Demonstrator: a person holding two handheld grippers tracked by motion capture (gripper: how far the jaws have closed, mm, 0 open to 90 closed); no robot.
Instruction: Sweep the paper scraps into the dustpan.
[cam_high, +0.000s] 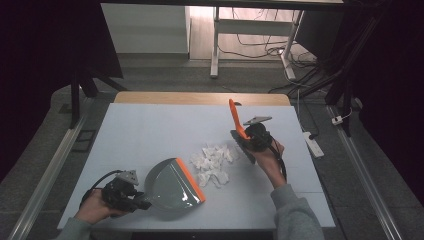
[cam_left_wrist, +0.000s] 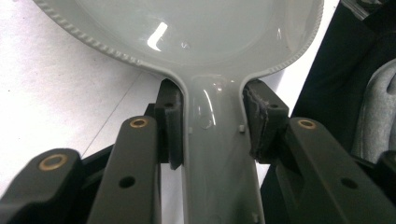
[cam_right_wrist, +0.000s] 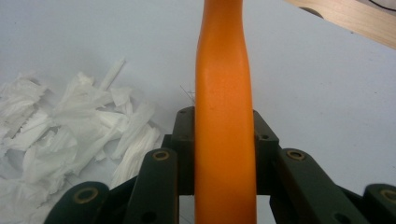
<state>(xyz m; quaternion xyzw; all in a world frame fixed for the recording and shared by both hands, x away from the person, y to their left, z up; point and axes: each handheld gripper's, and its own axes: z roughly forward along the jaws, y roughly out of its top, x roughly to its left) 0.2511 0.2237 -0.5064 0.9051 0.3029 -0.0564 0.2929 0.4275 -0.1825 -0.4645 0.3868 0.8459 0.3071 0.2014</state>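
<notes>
A grey dustpan (cam_high: 172, 185) with an orange lip lies on the white table (cam_high: 150, 130) at the front left. My left gripper (cam_high: 140, 202) is shut on its grey handle (cam_left_wrist: 219, 154), both pads pressing the sides. A pile of torn white paper scraps (cam_high: 214, 162) lies mid-table, just right of the dustpan's lip. My right gripper (cam_high: 245, 136) is shut on an orange brush handle (cam_right_wrist: 224, 140) that rises up and away; the brush head (cam_high: 246, 148) points down beside the right of the scraps (cam_right_wrist: 70, 126).
The table's wooden far edge (cam_high: 200, 98) runs behind the white surface. A white power strip (cam_high: 314, 145) lies on the floor to the right. Desk legs and cables (cam_high: 260, 50) stand beyond the table.
</notes>
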